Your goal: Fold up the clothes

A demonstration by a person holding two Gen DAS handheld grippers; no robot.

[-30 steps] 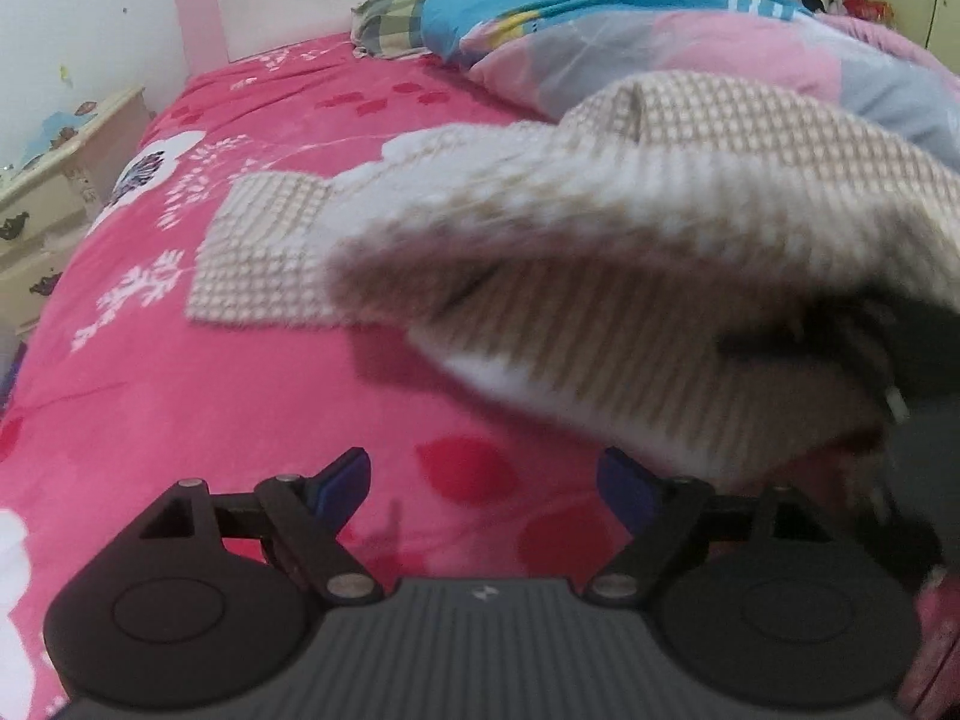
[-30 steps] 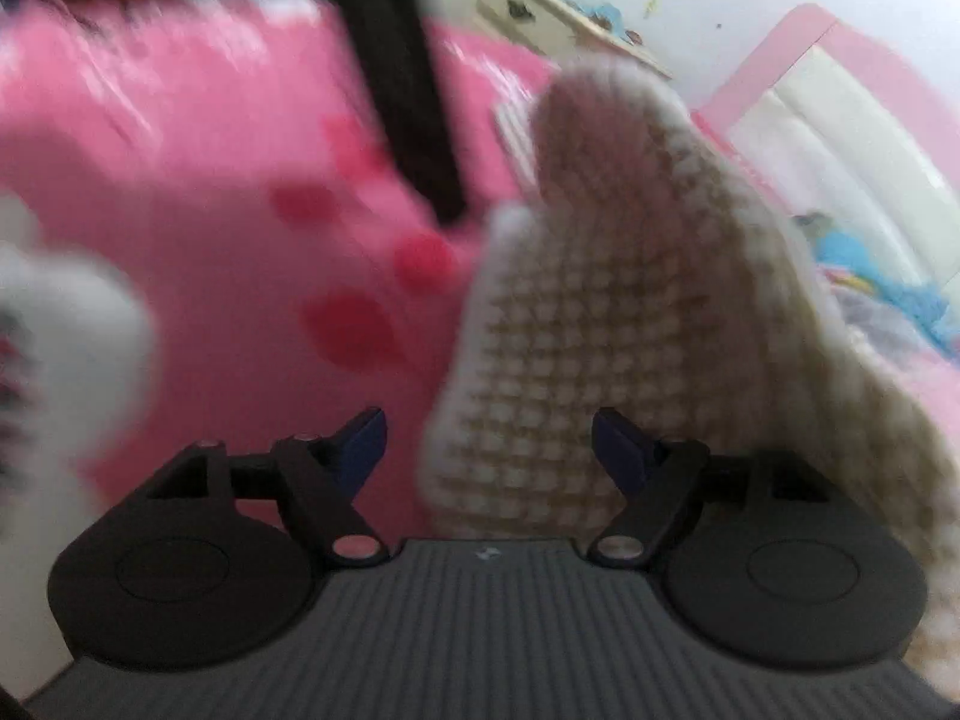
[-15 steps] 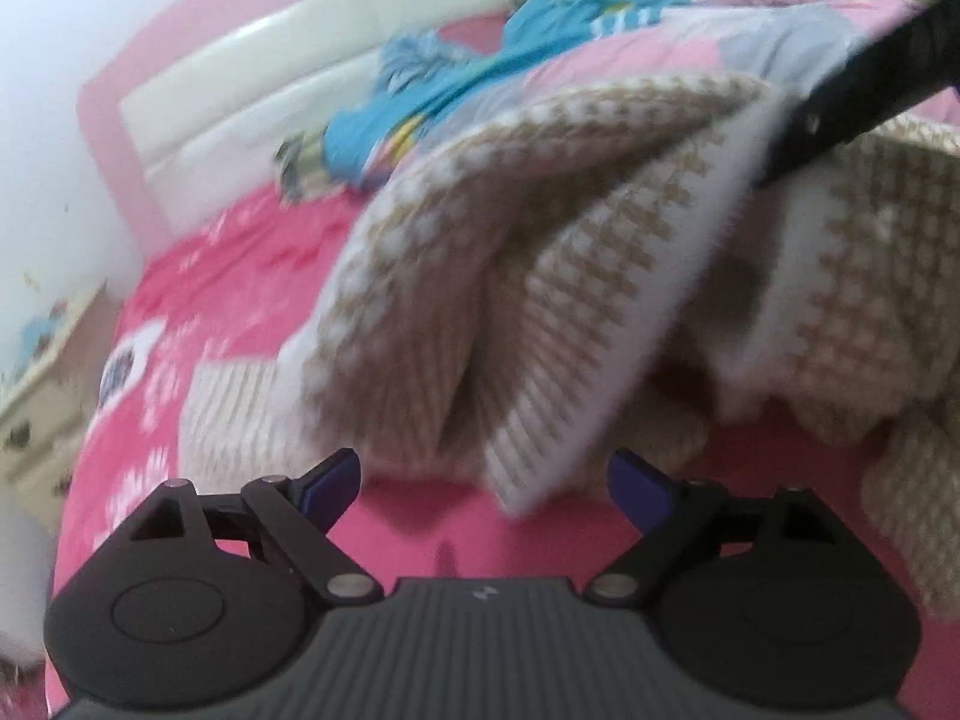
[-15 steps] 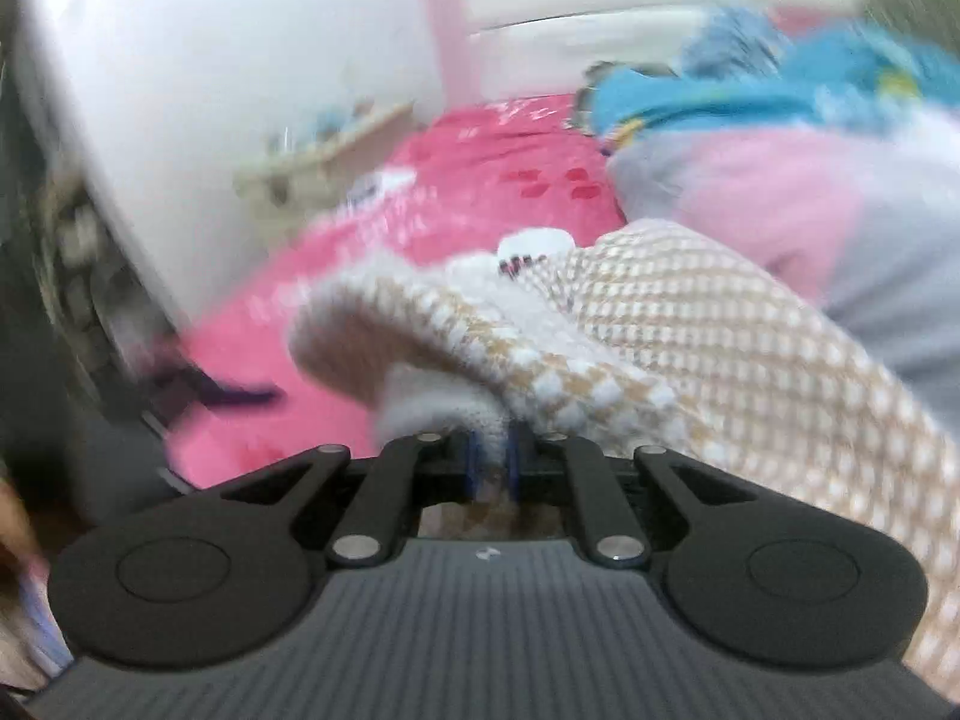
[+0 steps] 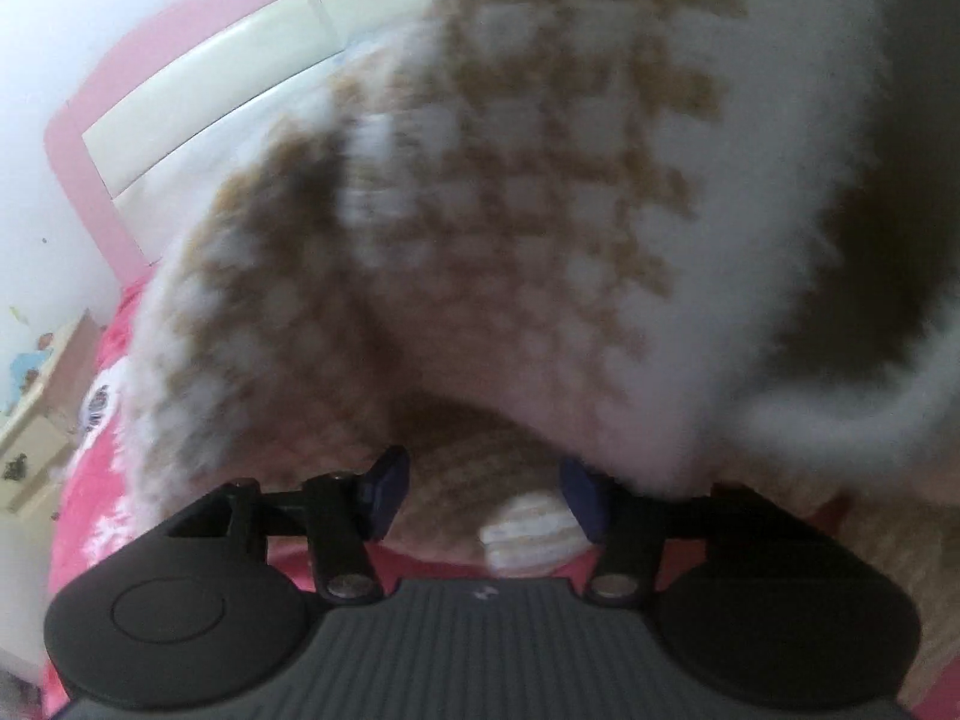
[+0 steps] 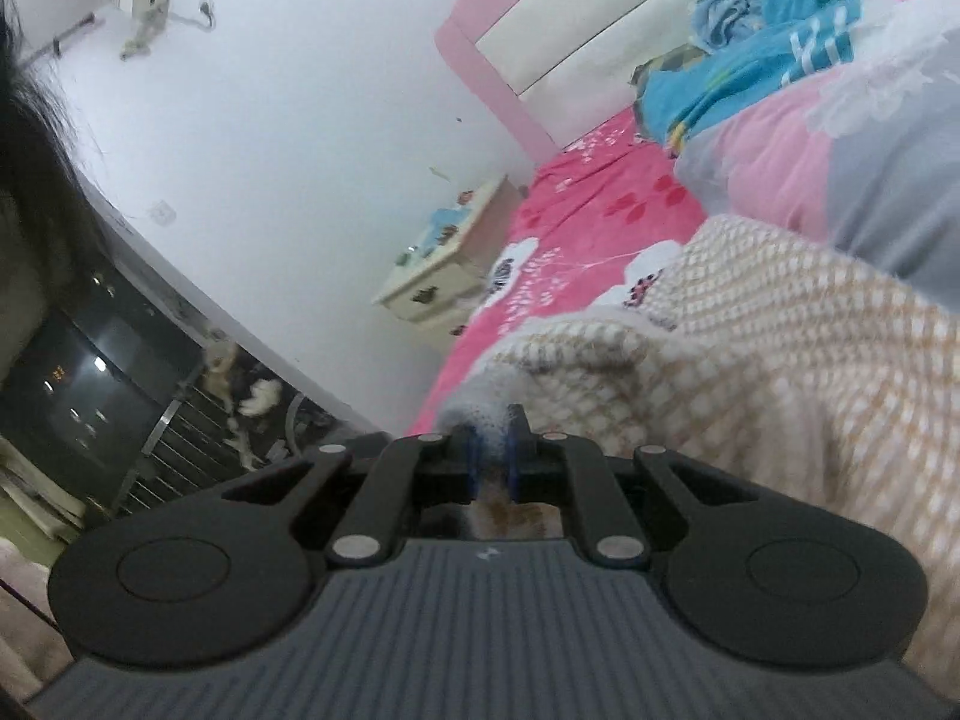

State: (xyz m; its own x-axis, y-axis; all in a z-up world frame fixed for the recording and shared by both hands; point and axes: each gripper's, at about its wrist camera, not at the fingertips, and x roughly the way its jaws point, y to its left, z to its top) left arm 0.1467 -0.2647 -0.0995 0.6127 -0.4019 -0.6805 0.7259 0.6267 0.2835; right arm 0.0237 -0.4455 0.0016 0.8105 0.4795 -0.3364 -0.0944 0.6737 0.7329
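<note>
No legible text, label, brand name or number is showing in either view. A small pale emblem is appearing on the ribbed grey body of the left tool (image 5: 483, 495) and of the right tool (image 6: 491, 459), too small to read. The dark print on the pink bedsheet (image 6: 576, 252) is not resolving into letters.

Left wrist view: pressed close against knit garment (image 5: 540, 210), headboard (image 5: 198, 114) at 10 o'clock. Right wrist view: rolled, same headboard (image 6: 576, 30) at 1 o'clock.
</note>
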